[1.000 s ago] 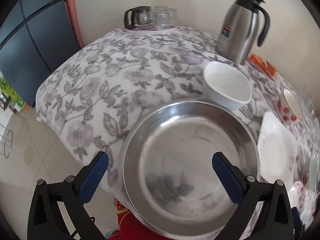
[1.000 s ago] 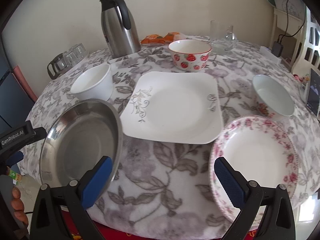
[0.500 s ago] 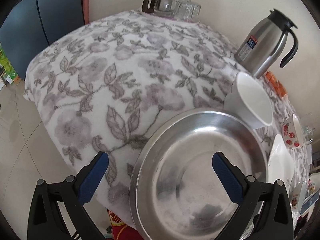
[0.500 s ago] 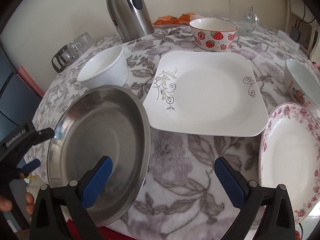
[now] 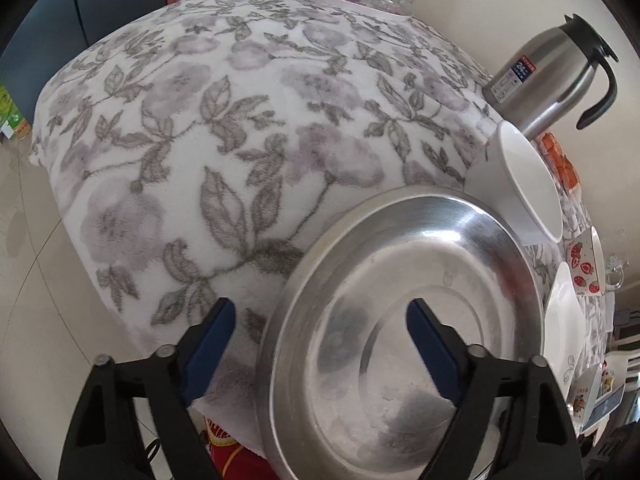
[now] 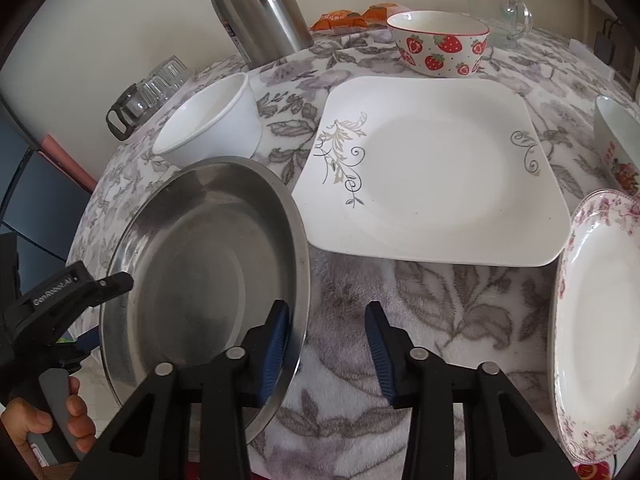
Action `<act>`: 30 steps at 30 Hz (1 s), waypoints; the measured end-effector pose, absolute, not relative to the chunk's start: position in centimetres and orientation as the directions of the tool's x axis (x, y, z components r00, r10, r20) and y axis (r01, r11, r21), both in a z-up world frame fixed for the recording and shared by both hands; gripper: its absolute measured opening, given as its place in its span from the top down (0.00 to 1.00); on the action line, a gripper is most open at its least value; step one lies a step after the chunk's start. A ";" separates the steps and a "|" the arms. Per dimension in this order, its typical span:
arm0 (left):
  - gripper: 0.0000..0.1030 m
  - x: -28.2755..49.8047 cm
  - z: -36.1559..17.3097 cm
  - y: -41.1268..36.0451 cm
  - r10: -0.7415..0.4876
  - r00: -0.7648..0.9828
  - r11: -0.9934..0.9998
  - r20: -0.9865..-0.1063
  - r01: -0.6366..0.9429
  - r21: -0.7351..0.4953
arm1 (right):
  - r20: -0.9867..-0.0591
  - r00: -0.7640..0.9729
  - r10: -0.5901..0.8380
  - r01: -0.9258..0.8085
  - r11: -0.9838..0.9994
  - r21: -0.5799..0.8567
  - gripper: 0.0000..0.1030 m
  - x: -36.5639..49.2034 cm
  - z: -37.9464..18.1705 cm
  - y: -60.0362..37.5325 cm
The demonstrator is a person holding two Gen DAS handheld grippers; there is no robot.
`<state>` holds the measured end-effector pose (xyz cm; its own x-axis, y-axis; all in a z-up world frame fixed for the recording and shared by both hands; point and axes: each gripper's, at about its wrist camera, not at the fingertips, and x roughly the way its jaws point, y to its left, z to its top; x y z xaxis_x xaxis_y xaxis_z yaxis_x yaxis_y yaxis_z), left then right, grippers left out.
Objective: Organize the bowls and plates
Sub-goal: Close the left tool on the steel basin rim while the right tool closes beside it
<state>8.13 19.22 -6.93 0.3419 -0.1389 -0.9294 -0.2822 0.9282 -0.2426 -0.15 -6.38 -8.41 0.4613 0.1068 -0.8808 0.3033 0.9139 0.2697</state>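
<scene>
Barely started imo: nothing stacked. Right gripper (image 6: pixel 326 350) jaws half-open straddling steel plate (image 6: pixel 204 264) rim, left gripper (image 5: pixel 320 344) jaws wide.

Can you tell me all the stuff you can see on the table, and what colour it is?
metal plate: 1, silver, near left edge of the table, partly over the edge
square plate: 1, white with grey swirls, middle
flowery plate: 1, white with pink roses, near right
white bowl: 1, plain white, behind the metal plate
strawberry bowl: 1, white with red strawberries, far middle
flowered bowl: 1, white, right edge, mostly cut off
flask: 1, silver with black handle, far left
glasses: a few, clear, far left; count unclear
glass mug: 1, clear, far right
snack packets: orange, far middle
tablecloth: 1, white with grey-purple flowers
left gripper: blue fingers, open astride the metal plate's rim
right gripper: blue fingers, open, straddling that plate's right rim
</scene>
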 end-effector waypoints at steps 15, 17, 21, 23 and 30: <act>0.65 9.0 -7.6 19.6 -0.069 0.366 0.951 -0.928 -0.256 -0.172 | -0.865 0.475 0.158 0.235 0.925 0.298 0.88 1.4 -9.1 -5.8; 0.64 9.1 -7.6 19.4 -0.066 0.374 0.956 -0.925 -0.241 -0.165 | -0.865 0.474 0.166 0.225 0.927 0.301 0.88 1.6 -9.2 -5.8; 0.63 9.6 -7.6 19.0 -0.057 0.394 0.968 -0.918 -0.203 -0.147 | -0.865 0.475 0.162 0.206 0.935 0.289 0.89 1.7 -9.3 -5.5; 0.62 9.7 -7.6 18.8 -0.054 0.403 0.973 -0.914 -0.184 -0.139 | -0.866 0.475 0.157 0.199 0.939 0.279 0.89 1.7 -9.2 -5.4; 0.63 9.9 -7.7 18.8 -0.060 0.410 0.981 -0.910 -0.143 -0.129 | -0.861 0.480 0.167 0.160 0.949 0.273 0.88 1.5 -8.8 -5.2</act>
